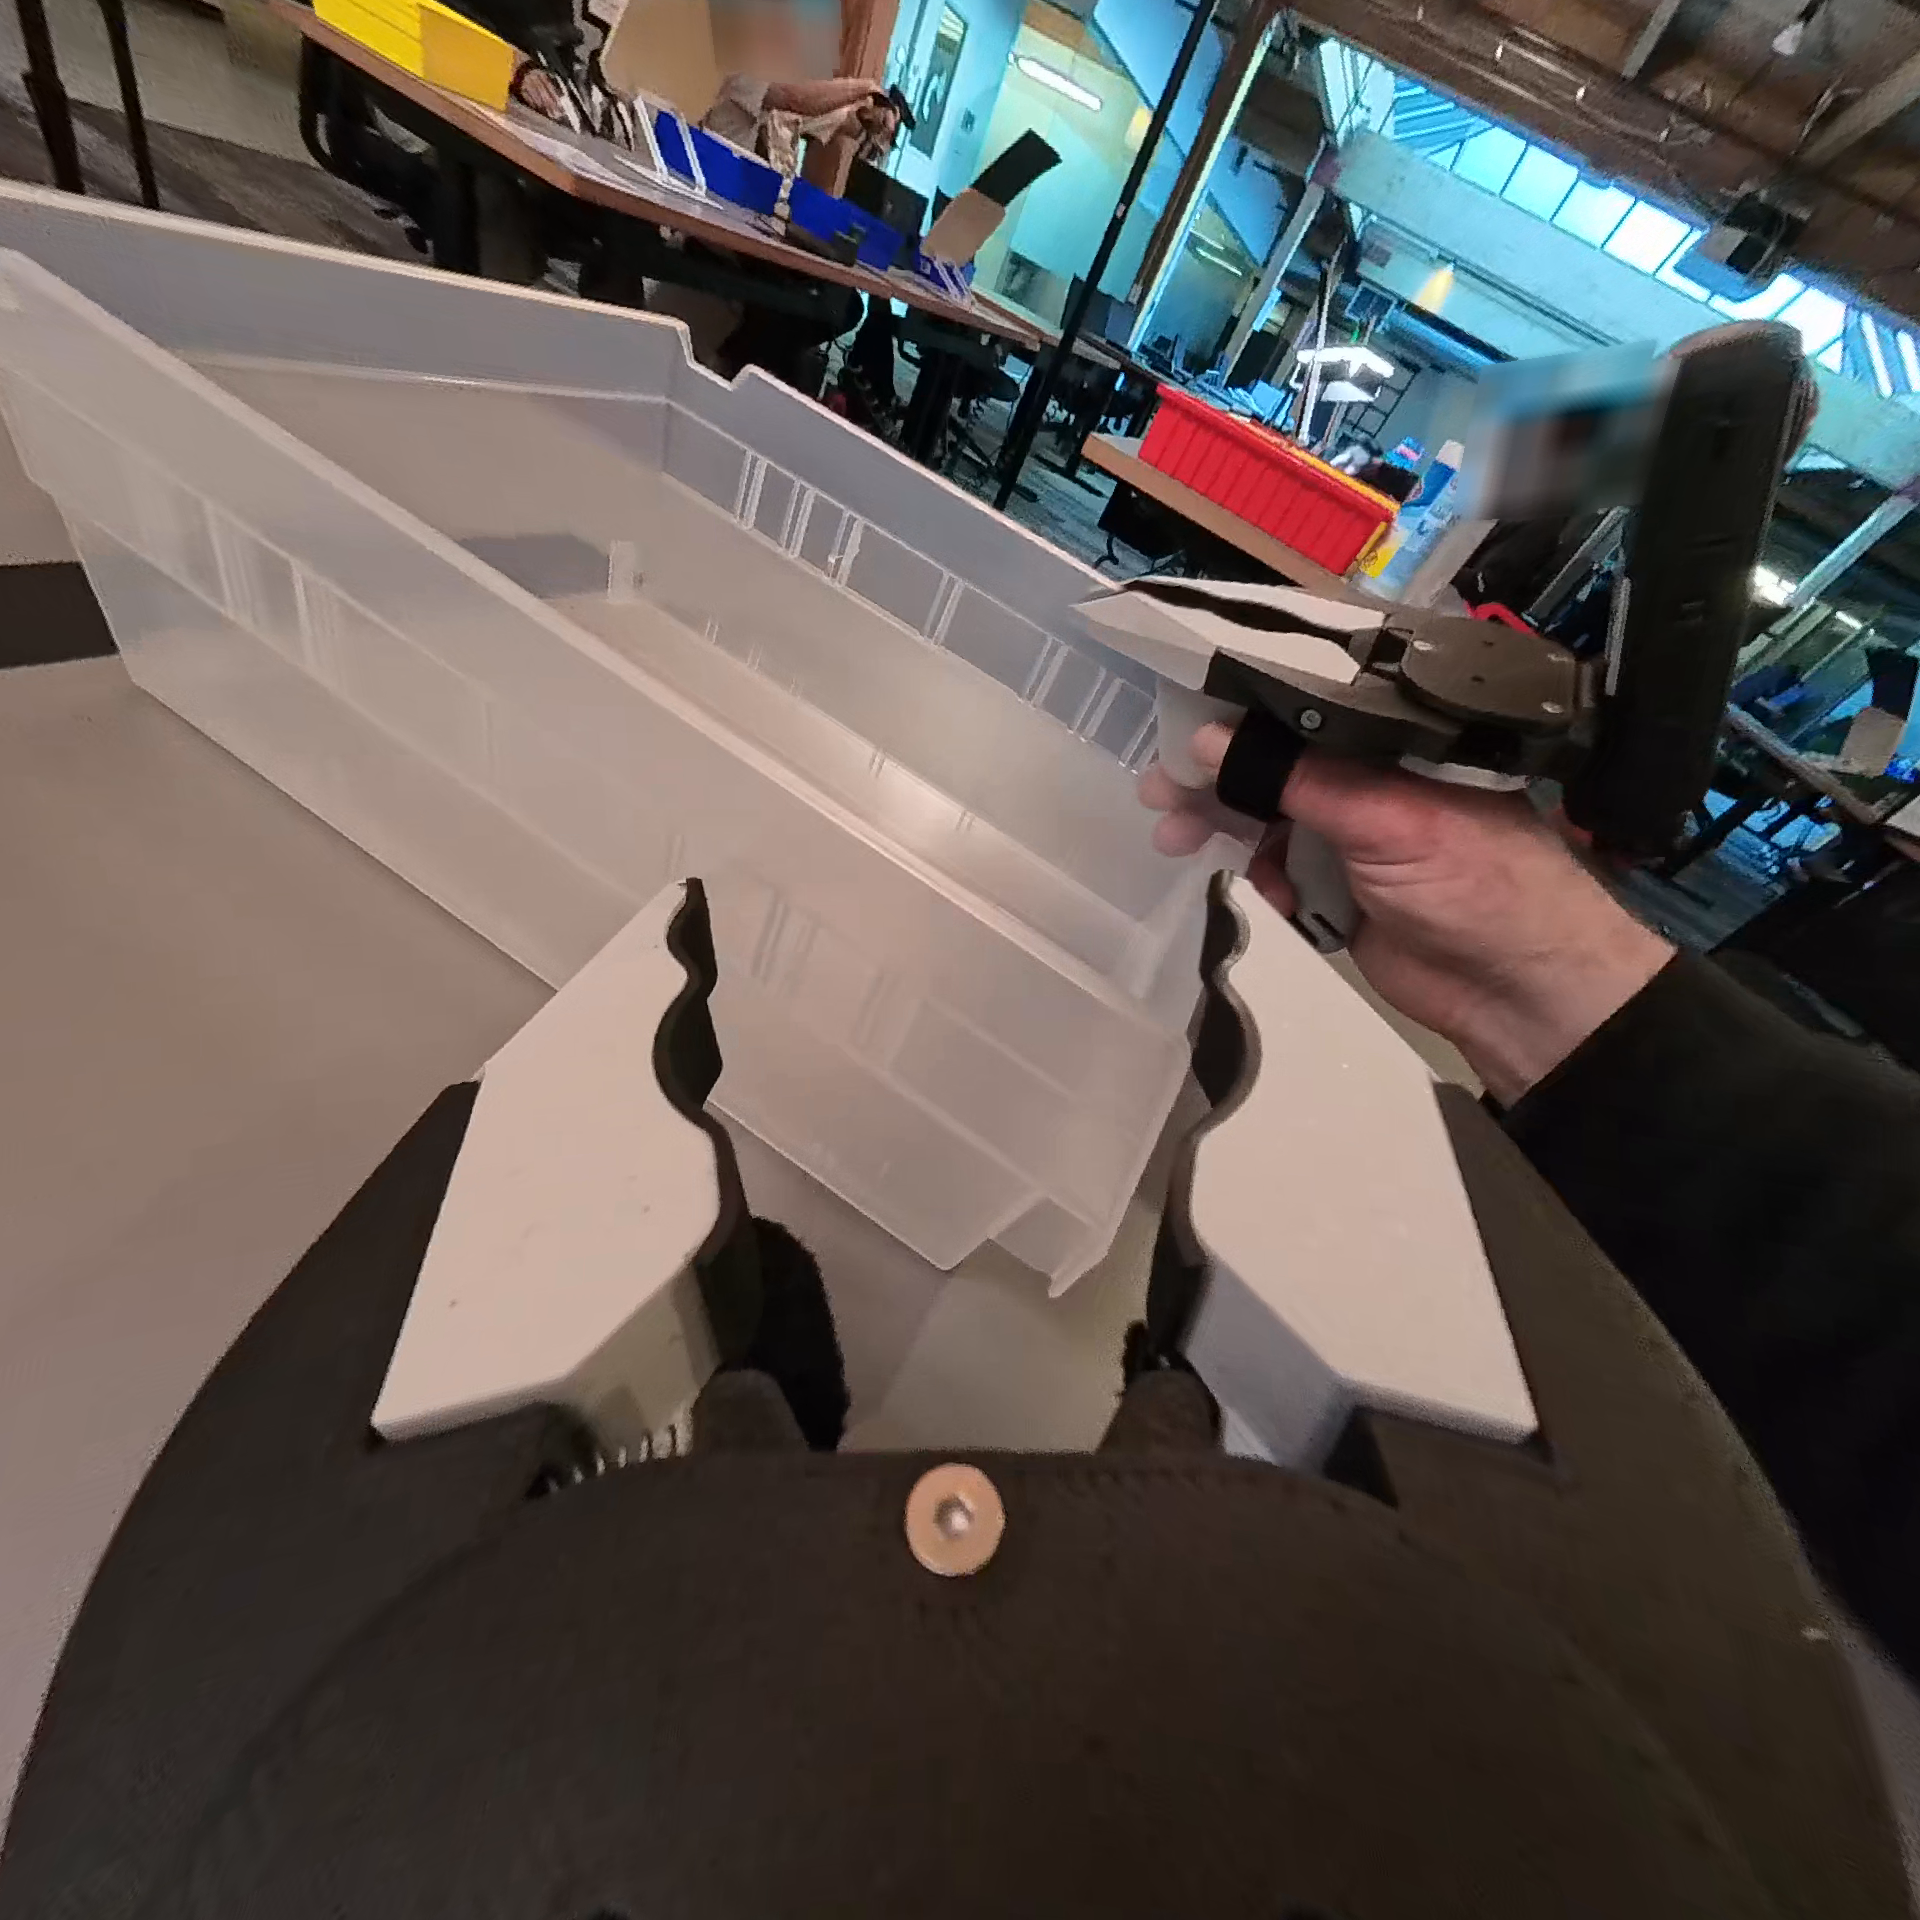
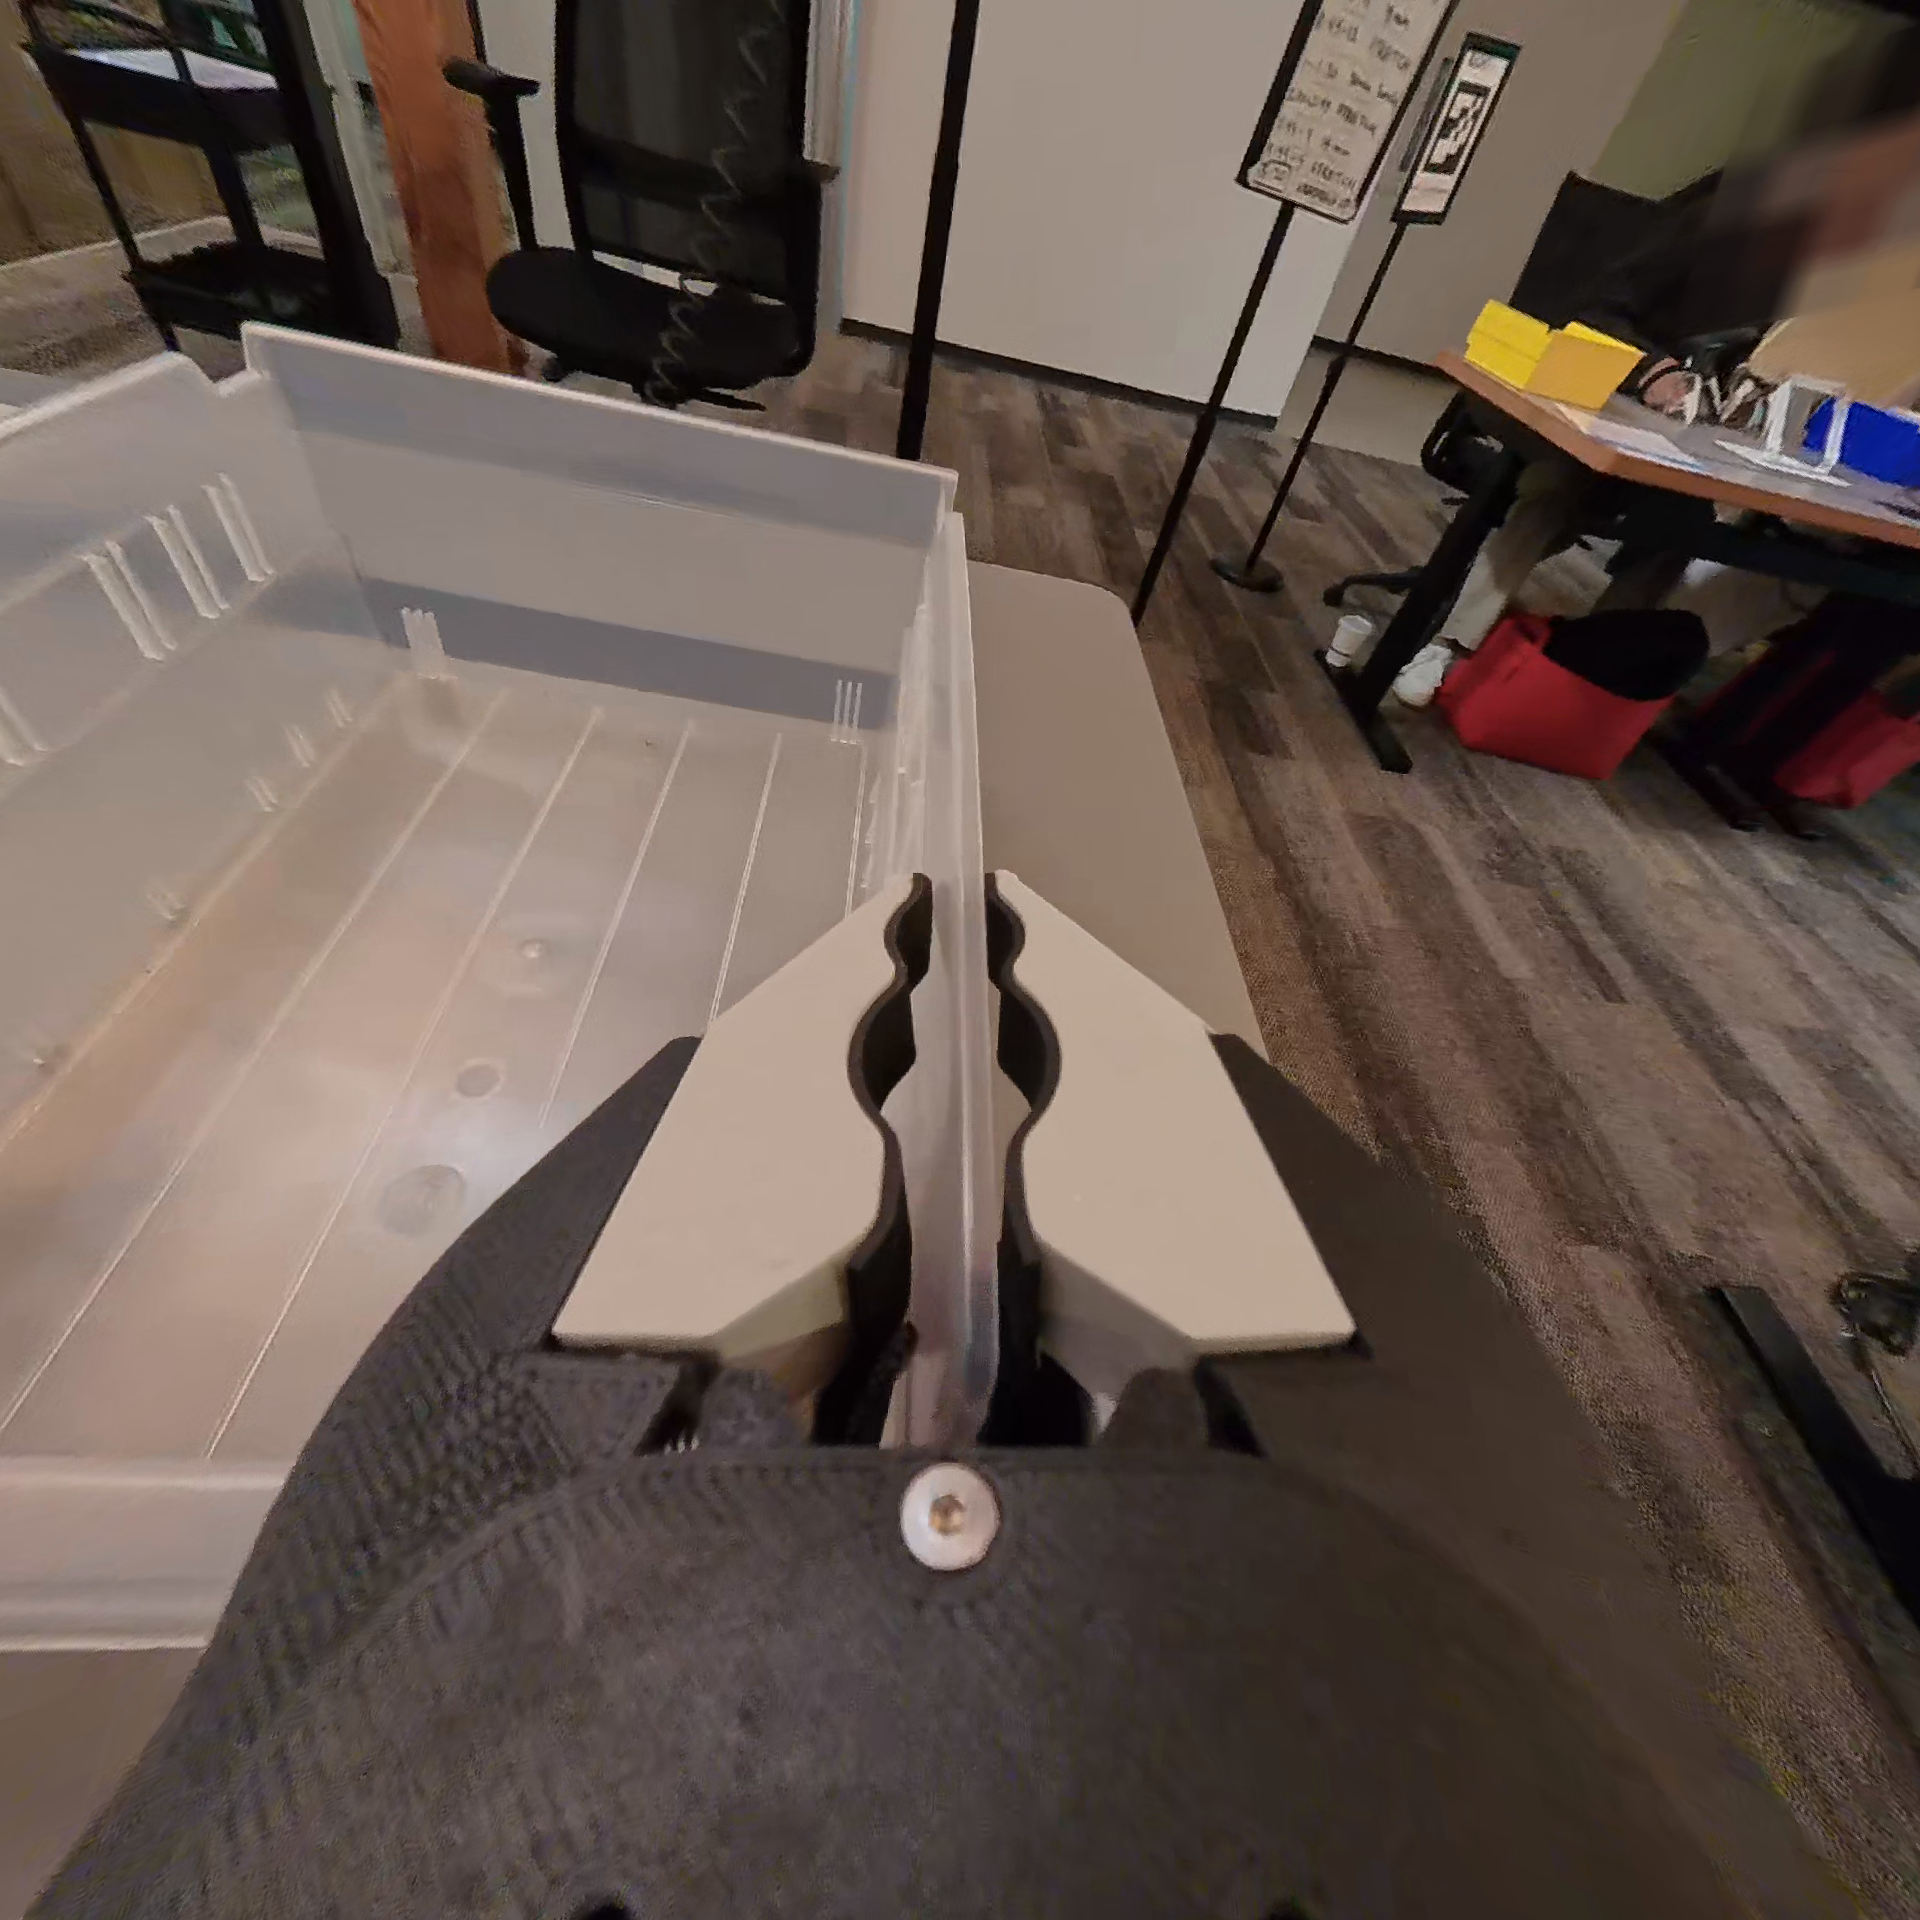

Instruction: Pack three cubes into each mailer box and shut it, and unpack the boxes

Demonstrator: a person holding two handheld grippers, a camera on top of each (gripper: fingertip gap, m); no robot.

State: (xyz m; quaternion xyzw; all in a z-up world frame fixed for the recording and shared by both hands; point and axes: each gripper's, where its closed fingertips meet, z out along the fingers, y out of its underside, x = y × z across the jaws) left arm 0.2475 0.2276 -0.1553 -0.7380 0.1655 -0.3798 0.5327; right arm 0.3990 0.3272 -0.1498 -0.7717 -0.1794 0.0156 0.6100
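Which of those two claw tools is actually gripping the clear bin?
The right gripper: its jaws pinch the clear bin's side wall. The left gripper's jaws stand wide apart around the bin's corner, touching nothing.

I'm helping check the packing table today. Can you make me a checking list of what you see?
Surface: grey table, bare where visible.
Job's things: no cubes or mailer boxes seen; only a clear plastic bin, nothing inside it.
Clutter: nothing seen on the table.
Grippers: left claw open around the bin's corner; right claw shut on the bin's side wall.
Cables: nothing seen.
Surroundings: office chair, sign stands, other tables with a red bin.
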